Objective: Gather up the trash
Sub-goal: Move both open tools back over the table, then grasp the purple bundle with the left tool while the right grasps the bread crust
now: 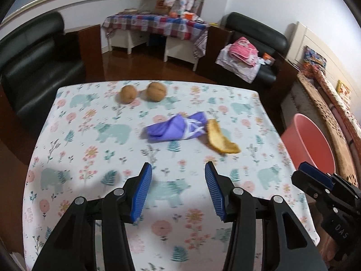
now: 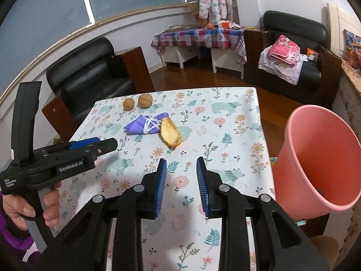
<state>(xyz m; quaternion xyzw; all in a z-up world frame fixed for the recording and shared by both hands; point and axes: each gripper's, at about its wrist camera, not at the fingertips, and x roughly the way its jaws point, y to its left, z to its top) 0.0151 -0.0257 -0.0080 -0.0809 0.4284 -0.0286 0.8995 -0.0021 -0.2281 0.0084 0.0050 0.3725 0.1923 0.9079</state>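
Both grippers' fingers (image 1: 144, 187) stand apart holding nothing, while the pink bin's (image 2: 315, 164) base is cut off.

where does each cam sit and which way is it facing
Left wrist: rides the left gripper, looking down over the floral table at the purple wrapper and peel; its open jaws and the right gripper show.
Right wrist: rides the right gripper, facing the same table beside the pink bucket; its open jaws, the left gripper and a hand show.
Shared: table, wrapper, peel, two brown fruits, bucket.
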